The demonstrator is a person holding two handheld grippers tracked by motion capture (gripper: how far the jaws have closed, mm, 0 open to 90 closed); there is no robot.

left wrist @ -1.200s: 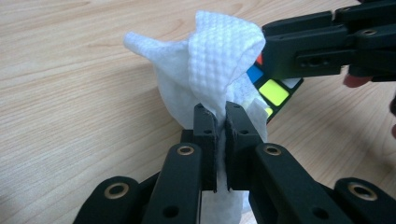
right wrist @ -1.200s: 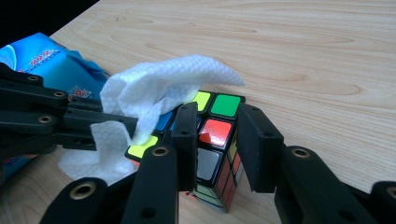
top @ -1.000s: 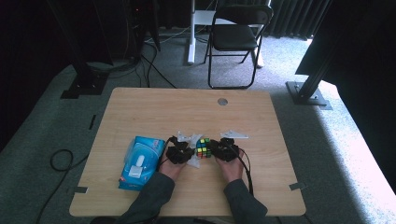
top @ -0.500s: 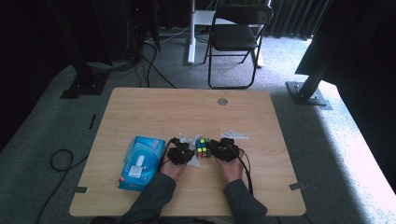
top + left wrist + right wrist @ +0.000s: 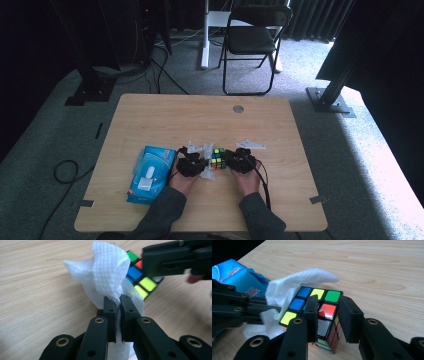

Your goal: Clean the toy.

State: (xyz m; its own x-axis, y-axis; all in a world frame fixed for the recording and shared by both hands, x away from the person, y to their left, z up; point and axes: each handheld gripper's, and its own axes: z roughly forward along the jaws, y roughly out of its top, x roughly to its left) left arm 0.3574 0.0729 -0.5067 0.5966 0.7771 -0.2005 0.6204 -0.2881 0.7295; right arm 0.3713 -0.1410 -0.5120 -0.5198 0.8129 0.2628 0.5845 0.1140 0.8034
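Observation:
A colourful puzzle cube point(image 5: 218, 158) stands on the wooden table point(image 5: 200, 115), near the front middle. My right gripper point(image 5: 328, 307) is shut on it, one jaw over its top face and the other against its right side. My left gripper point(image 5: 118, 302) is shut on a white crumpled tissue point(image 5: 107, 270), which is pressed against the cube's left side point(image 5: 140, 277). In the high view the left gripper point(image 5: 192, 164) and the right gripper point(image 5: 235, 160) face each other across the cube, with the tissue point(image 5: 206, 150) between them.
A blue pack of wipes point(image 5: 150, 172) lies flat on the table just left of my left hand. A round cable hole point(image 5: 238, 108) sits near the table's far edge. A folding chair point(image 5: 252, 40) stands beyond the table.

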